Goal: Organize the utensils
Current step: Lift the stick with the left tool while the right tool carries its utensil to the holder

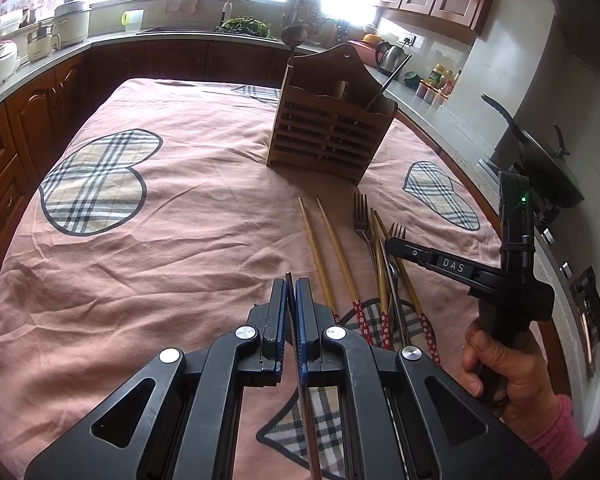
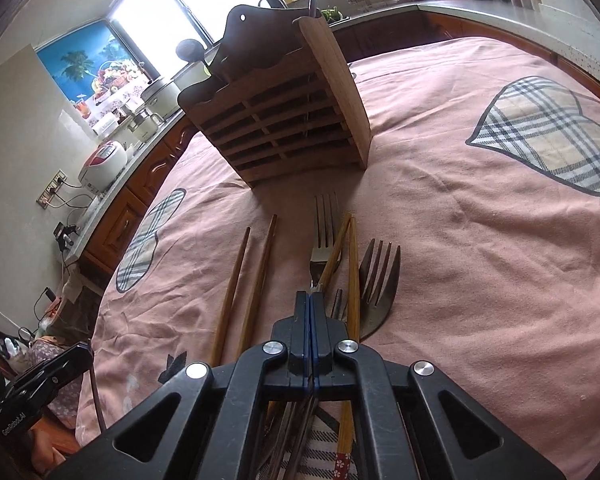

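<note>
The left gripper (image 1: 291,292) has its blue-padded fingers nearly together, pinching a thin, dark flat handle that runs back between them; which utensil it belongs to cannot be told. Ahead of these fingers the pink cloth (image 1: 180,208) lies bare and wrinkled, open ground up to the wooden holder (image 1: 328,136). Just right of the fingertips lie two loose chopsticks (image 1: 328,248), pale wood with red flowered ends.

The right gripper (image 2: 310,300) is pressed fully together, and a slim metal handle passes back under its pads, though a grip on it cannot be made out. Its tips sit over a crossed heap: a steel fork (image 2: 325,232) straight ahead, a second, darker fork (image 2: 378,280) to the right, and chopsticks laid between and across them. Right of the heap the cloth is open.

The holder stands upright beyond both pairs of fingers, slatted in front, with a scalloped back board and a long metal utensil leaning out of its right compartment. The cloth bears plaid heart patches. Dark wooden cabinets and a grey counter (image 1: 440,120) ring the table closely, under bright windows.
</note>
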`<state>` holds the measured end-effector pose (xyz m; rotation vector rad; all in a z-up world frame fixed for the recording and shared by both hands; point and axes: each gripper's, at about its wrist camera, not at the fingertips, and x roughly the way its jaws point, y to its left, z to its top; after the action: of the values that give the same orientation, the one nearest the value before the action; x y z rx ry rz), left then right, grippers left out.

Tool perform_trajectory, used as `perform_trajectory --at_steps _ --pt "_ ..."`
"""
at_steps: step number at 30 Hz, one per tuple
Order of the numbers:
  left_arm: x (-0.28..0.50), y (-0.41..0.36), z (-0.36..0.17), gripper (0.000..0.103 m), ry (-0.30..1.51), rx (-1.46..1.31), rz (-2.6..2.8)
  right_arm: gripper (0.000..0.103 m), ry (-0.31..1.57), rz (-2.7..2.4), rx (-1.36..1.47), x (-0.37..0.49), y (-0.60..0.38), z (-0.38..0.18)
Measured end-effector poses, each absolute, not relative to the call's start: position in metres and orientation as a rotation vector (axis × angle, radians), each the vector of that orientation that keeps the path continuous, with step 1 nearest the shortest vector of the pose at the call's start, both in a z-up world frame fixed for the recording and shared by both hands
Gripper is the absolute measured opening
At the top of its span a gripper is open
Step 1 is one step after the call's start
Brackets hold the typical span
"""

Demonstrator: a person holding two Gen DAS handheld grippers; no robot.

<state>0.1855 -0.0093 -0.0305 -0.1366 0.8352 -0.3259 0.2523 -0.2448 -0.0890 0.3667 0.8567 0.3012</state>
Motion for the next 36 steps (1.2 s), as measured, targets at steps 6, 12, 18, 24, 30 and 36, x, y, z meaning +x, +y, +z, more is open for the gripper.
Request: perform_trajectory --at_steps 6,12,18,24,30,36 --pt "0.186 -0.008 -0.032 0.004 0.839 -0.145 -0.325 0.011 0.899 0.299 0.378 0.257 -0.242 -0.097" --pt "0.187 -0.009 -0.032 0.004 0.839 -0.147 -0.325 0.017 0.908 0.298 0.383 0.261 -0.242 -0.098" --pt "0.186 -0.007 -0.027 0.004 0.827 -0.154 -0.323 0.006 0.868 0.316 0.423 0.251 -0.250 -0.088" --pt "0.182 -0.007 -0.013 0.003 0.790 -0.155 -0.332 0.005 0.783 0.351 0.438 0.237 -0.253 -0.055" --pt "0.178 -0.003 0.007 0.003 0.733 -0.165 -0.336 0.004 0.656 0.378 0.431 0.217 -0.254 -0.011" --pt "0.176 0.001 0.026 0.003 0.687 -0.178 -0.347 0.004 0.557 0.394 0.421 0.202 -0.256 0.026"
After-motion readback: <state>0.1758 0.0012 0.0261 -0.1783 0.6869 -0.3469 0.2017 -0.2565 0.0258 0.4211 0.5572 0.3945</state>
